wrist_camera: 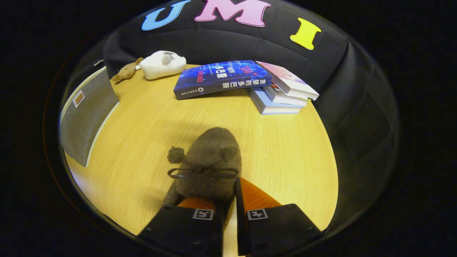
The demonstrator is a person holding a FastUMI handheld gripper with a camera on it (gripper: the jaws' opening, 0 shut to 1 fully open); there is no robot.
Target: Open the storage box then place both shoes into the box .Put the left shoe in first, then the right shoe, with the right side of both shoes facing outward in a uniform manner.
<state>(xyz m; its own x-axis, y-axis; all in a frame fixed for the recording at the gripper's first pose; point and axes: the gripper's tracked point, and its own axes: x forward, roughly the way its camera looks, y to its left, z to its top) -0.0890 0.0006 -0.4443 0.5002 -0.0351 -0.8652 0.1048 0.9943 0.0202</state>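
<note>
A fuzzy brown shoe (210, 157) with a pom-pom and a thin bow points away from me, just ahead of the fingers above the wooden table (285, 150). My gripper (227, 200) is shut on the shoe's near rim, which is pinched in the narrow gap between the two fingers. The left finger is partly hidden by the shoe's fur. The grey fabric storage box (85, 114) with a white edge and a small label stands off to the left of the shoe. I cannot tell whether the box is open.
A stack of books (278, 92) lies beyond the shoe at the back right, with a blue book (221, 76) leaning on it. A white plush toy (162, 64) and a small brown one (125, 73) lie at the back left.
</note>
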